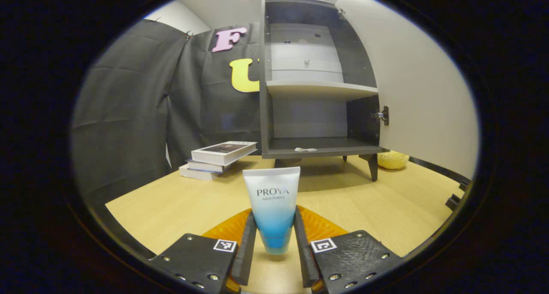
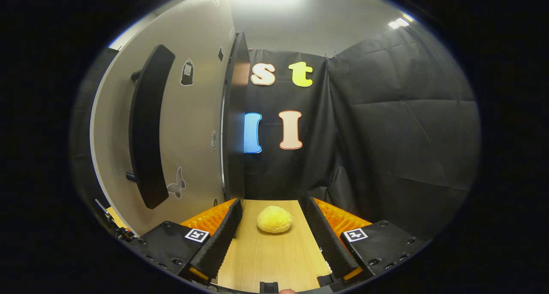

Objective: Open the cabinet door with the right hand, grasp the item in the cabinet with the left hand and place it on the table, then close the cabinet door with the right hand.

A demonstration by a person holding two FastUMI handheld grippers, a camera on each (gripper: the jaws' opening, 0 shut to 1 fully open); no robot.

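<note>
Pale wood bench (image 1: pixel 180 204) is seen running back to a dark cabinet (image 1: pixel 319 150) on short legs, w/ black cloth hung behind and a stack of books (image 1: pixel 218 159) lying just left of the cabinet. Cabinet door (image 1: pixel 420 97) is swung wide open to the right; both shelves look bare apart from a small pale scrap on the lower one, too small to identify. The item, a white-to-blue tube (image 1: pixel 272 208), is seen in the left gripper view, standing cap-down between the fingers of the left claw (image 1: pixel 272 242), well out in front of the cabinet. Fingers sit narrow and close against the tube's lower sides, so it appears held; whether the cap is resting on the bench or hangs just above it can't be told. In the right gripper view the right claw (image 2: pixel 274 236) is wide open w/ nothing gripped; a soft yellow lump (image 2: pixel 274 219) lies on the bench beyond its fingers, not touched. The door's outer face and its long dark handle (image 2: pixel 148 127) are seen just to that claw's left, the door edge-on ahead. Judged step: placing, approx. two-thirds through, i.e. door opened, tube out of the cabinet, release not yet made. Next move calls for the tube to be settled upright, left fingers spread and drawn back w/o tipping it. After that the right claw would need to be brought against the door's outer face or handle and the door swung shut.
</note>
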